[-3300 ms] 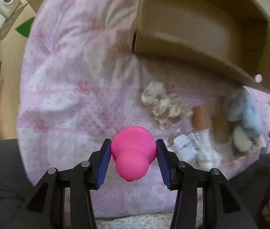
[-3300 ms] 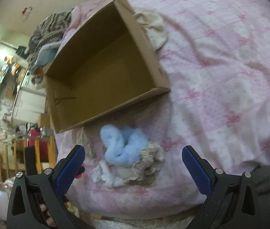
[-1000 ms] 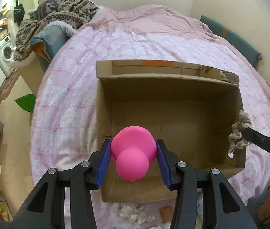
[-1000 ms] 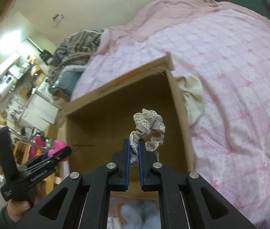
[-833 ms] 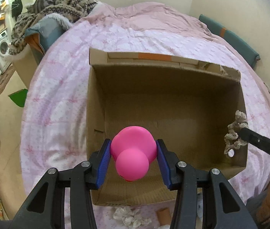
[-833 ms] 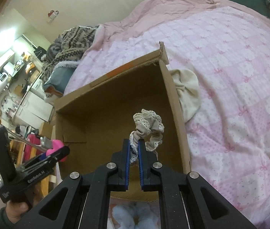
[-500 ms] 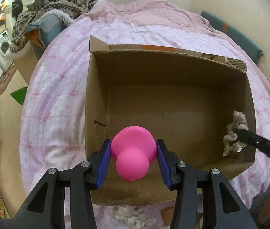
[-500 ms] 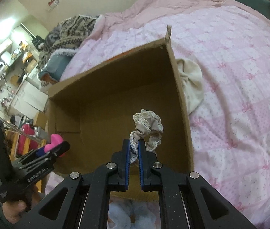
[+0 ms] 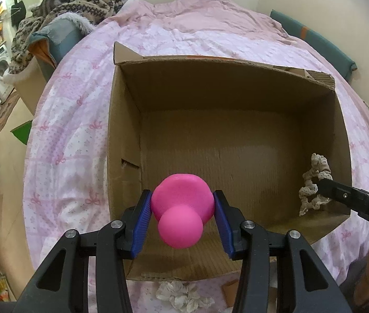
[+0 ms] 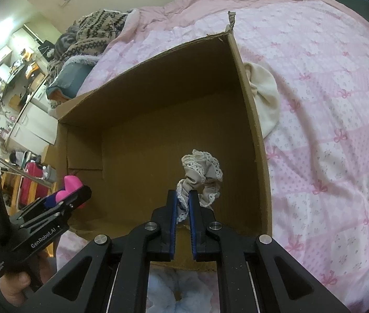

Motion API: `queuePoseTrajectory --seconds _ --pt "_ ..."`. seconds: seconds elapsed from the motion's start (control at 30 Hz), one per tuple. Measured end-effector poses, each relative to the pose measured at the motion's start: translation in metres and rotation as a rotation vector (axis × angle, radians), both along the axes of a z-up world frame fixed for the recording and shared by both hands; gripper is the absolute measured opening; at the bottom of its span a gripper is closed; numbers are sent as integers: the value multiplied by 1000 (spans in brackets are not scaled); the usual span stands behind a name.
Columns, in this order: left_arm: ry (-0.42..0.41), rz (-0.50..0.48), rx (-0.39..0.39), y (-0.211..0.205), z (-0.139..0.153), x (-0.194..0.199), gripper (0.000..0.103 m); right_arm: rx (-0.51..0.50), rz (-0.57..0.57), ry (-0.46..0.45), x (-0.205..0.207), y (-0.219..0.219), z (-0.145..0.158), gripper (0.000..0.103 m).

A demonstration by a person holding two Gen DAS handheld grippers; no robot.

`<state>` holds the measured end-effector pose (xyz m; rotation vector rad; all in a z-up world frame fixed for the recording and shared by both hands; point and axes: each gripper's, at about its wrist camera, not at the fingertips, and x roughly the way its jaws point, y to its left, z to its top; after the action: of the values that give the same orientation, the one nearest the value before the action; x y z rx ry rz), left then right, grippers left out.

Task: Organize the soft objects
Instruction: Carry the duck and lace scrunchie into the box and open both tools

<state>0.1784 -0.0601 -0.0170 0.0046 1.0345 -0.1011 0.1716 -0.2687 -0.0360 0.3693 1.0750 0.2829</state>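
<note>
The left gripper (image 9: 182,214) is clamped on the pink toy (image 9: 181,210), its blue pads pressed against both sides of the rounded pink body, and it hangs over the near left part of the open cardboard box (image 9: 124,120). Over on the other side, the right gripper (image 10: 183,206) has its jaws nearly together, pinching a fold of the beige lace scrunchie (image 10: 202,174), which dangles inside the box close to its right wall! From the left wrist view that same scrunchie (image 9: 312,182) shows at the box's right inner wall, hanging off the black tip of the right gripper (image 9: 322,185). From the right wrist view, the left gripper (image 10: 80,195) pokes in over the box's near left corner with the pink toy (image 10: 69,187) peeking out between its fingers. The box floor is bare brown cardboard, and the box sits on the pink bedspread (image 9: 74,109). Just outside the near wall lie a white ruffled scrunchie (image 9: 181,293) and a fluffy pale blue scrunchie (image 10: 176,290). A cream cloth (image 10: 265,104) lies against the outside of the box's right wall.
</note>
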Motion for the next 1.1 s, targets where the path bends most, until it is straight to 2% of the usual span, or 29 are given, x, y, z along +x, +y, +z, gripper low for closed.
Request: queuePoseTrajectory --seconds 0.43,0.6,0.63,0.67,0.7,0.73,0.77,0.93,1.1 --pt "3 5 1 -1 -1 -1 43 47 34 5 1 8 -1 12" --pt "-3 -25 -27 -5 4 -4 44 75 23 3 0 5 0 35" --pt "-4 -28 -25 -6 4 -4 48 92 24 1 -1 5 0 48" --pt "-7 -28 -29 -7 6 -5 58 105 23 -11 -2 4 3 67" --pt "-13 -27 -39 -7 8 -6 64 113 17 -32 -4 3 6 74" --pt "-20 -24 -44 -7 9 -7 75 117 11 -56 -5 3 9 74" --pt "-29 -21 -47 -7 12 -8 77 119 13 -75 -6 3 13 74" --pt "-38 -30 -53 -8 17 -10 77 121 18 -90 -5 5 17 75" --pt "-45 4 -49 -2 23 -13 77 116 3 -83 -5 2 17 75"
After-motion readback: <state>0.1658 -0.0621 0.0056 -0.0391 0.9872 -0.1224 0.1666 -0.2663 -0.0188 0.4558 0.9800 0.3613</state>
